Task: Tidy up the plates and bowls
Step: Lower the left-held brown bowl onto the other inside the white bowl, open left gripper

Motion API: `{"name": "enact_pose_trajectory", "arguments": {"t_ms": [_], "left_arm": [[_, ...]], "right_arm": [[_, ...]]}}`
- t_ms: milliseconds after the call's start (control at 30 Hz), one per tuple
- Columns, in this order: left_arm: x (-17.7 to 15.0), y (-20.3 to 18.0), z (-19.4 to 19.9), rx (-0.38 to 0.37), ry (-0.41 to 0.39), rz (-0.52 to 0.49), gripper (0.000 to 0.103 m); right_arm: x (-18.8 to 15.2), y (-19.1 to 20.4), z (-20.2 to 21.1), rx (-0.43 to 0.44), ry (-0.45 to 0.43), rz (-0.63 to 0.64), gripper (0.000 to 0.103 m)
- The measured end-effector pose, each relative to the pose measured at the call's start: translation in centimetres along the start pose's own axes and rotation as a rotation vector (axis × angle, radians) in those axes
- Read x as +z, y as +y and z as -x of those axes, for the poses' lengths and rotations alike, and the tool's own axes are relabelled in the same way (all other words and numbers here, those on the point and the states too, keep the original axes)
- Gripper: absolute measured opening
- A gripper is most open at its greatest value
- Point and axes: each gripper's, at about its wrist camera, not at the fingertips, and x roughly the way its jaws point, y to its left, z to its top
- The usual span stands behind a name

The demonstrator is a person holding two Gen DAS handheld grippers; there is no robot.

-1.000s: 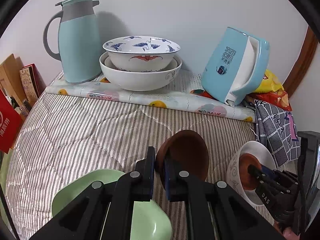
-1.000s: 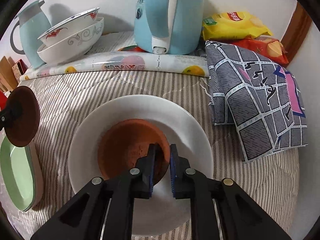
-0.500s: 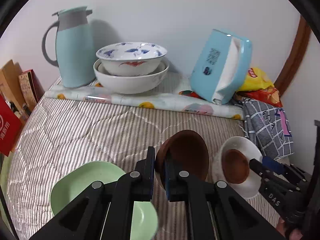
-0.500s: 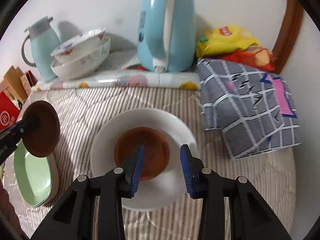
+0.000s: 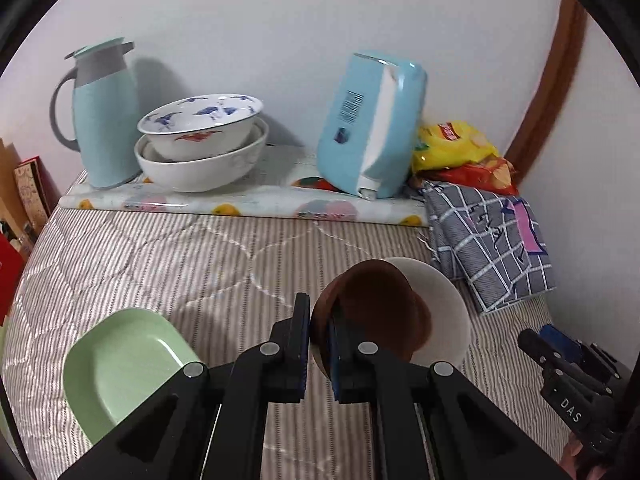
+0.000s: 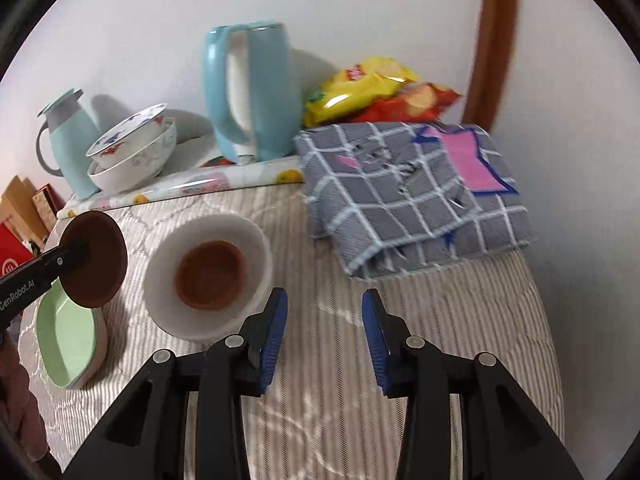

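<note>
brown saucer (image 5: 372,304) clamped in left hand-held gripper (image 5: 319,332)

Hidden behind held brown saucer (image 5: 368,304): white bowl's (image 5: 444,300) left half. Cut off at 9 o'clock: red box (image 6: 12,258).

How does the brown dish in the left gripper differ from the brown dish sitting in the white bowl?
The held brown dish is pinched at its rim by the left gripper, lifted and tipped on edge; the brown dish in the white bowl lies flat in the white bowl, free of the open right gripper. Both are round, shallow and brown.
</note>
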Motion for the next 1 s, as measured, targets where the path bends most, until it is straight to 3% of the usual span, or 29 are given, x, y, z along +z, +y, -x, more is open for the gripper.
{"name": "enact_pose_trajectory", "arguments": {"t_ms": [433,1000], "left_arm": [[0.1,-4.0,-3.0,-0.014,0.050,-0.051,0.009],[0.3,-5.1,-6.9,-0.032,0.116,-0.053,0.009]], "right_arm": [[-2.0,-4.7,-0.4,-0.005,0.014,-0.081,0.039],[-2.1,-5.2,-3.1,0.004,0.049,-0.074,0.039]]}}
